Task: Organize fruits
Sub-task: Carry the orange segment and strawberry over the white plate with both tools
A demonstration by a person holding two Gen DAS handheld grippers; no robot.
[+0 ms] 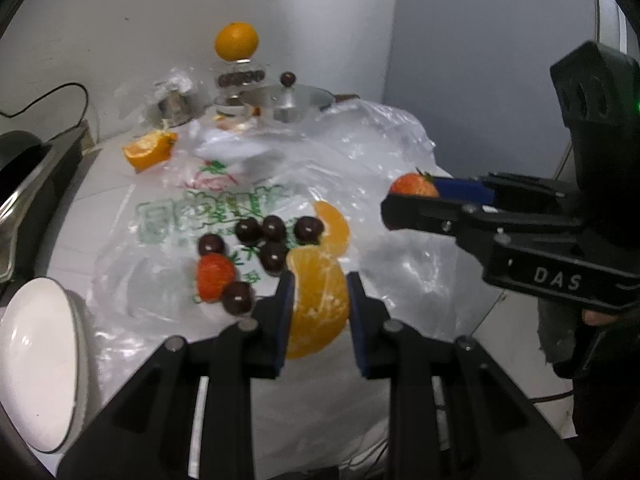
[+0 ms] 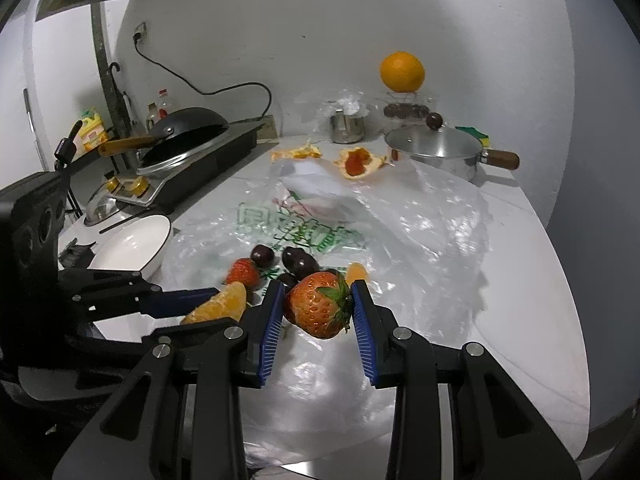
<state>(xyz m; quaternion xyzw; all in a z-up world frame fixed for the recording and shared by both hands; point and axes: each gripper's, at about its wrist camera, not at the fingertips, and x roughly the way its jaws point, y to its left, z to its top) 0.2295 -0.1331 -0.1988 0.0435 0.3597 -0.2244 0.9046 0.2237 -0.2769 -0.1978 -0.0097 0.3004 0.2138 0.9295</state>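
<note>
Left tool (image 1: 320,292) is clamped on an orange wedge (image 1: 318,304), right tool (image 2: 318,304) on a strawberry (image 2: 320,306), both above the plastic sheet (image 1: 400,168) on the desk. Risk: juicy flesh slips or crushes; white bowl (image 2: 132,248) sits close to the desk edge.

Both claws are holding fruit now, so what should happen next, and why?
Probably carry the orange segment in the left claw over to the white bowl: it is gripped and clear of the plastic bag, and the bowl sits empty nearby.
</note>
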